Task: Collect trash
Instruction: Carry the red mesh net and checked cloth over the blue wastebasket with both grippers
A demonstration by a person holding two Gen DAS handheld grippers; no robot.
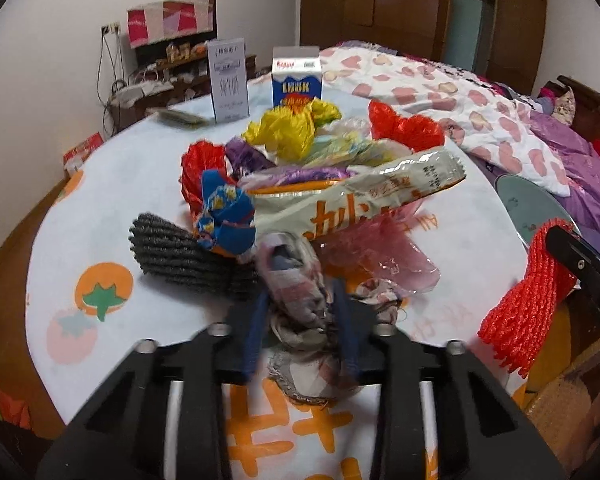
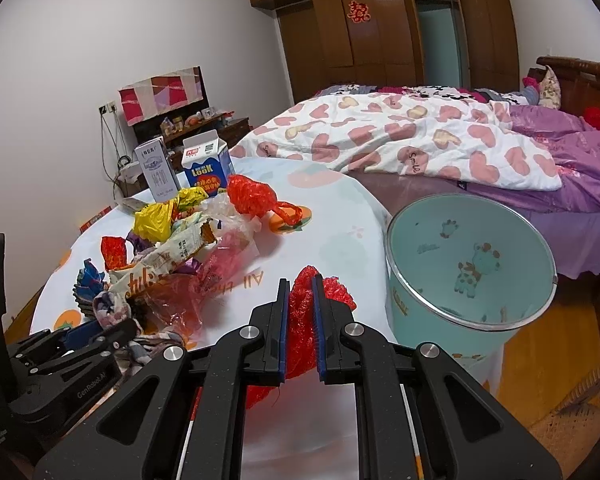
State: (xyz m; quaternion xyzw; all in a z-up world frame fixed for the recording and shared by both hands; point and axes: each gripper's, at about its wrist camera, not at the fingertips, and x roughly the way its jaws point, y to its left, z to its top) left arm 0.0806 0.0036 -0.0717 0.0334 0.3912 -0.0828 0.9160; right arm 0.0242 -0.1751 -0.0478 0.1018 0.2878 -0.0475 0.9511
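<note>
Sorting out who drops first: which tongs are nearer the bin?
Right. The right tongs, shut on red netting, are just beside the bin. The left tongs grip a rag at the pile, farther away.

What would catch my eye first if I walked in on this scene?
Probably the bright heap of crumpled wrappers in the middle of the table, with a blue milk carton standing behind it. Next, the right gripper clamped on a wad of red netting beside the pale green bin at the table's edge. The left gripper pinches a crumpled cloth scrap at the heap's near edge.
</note>
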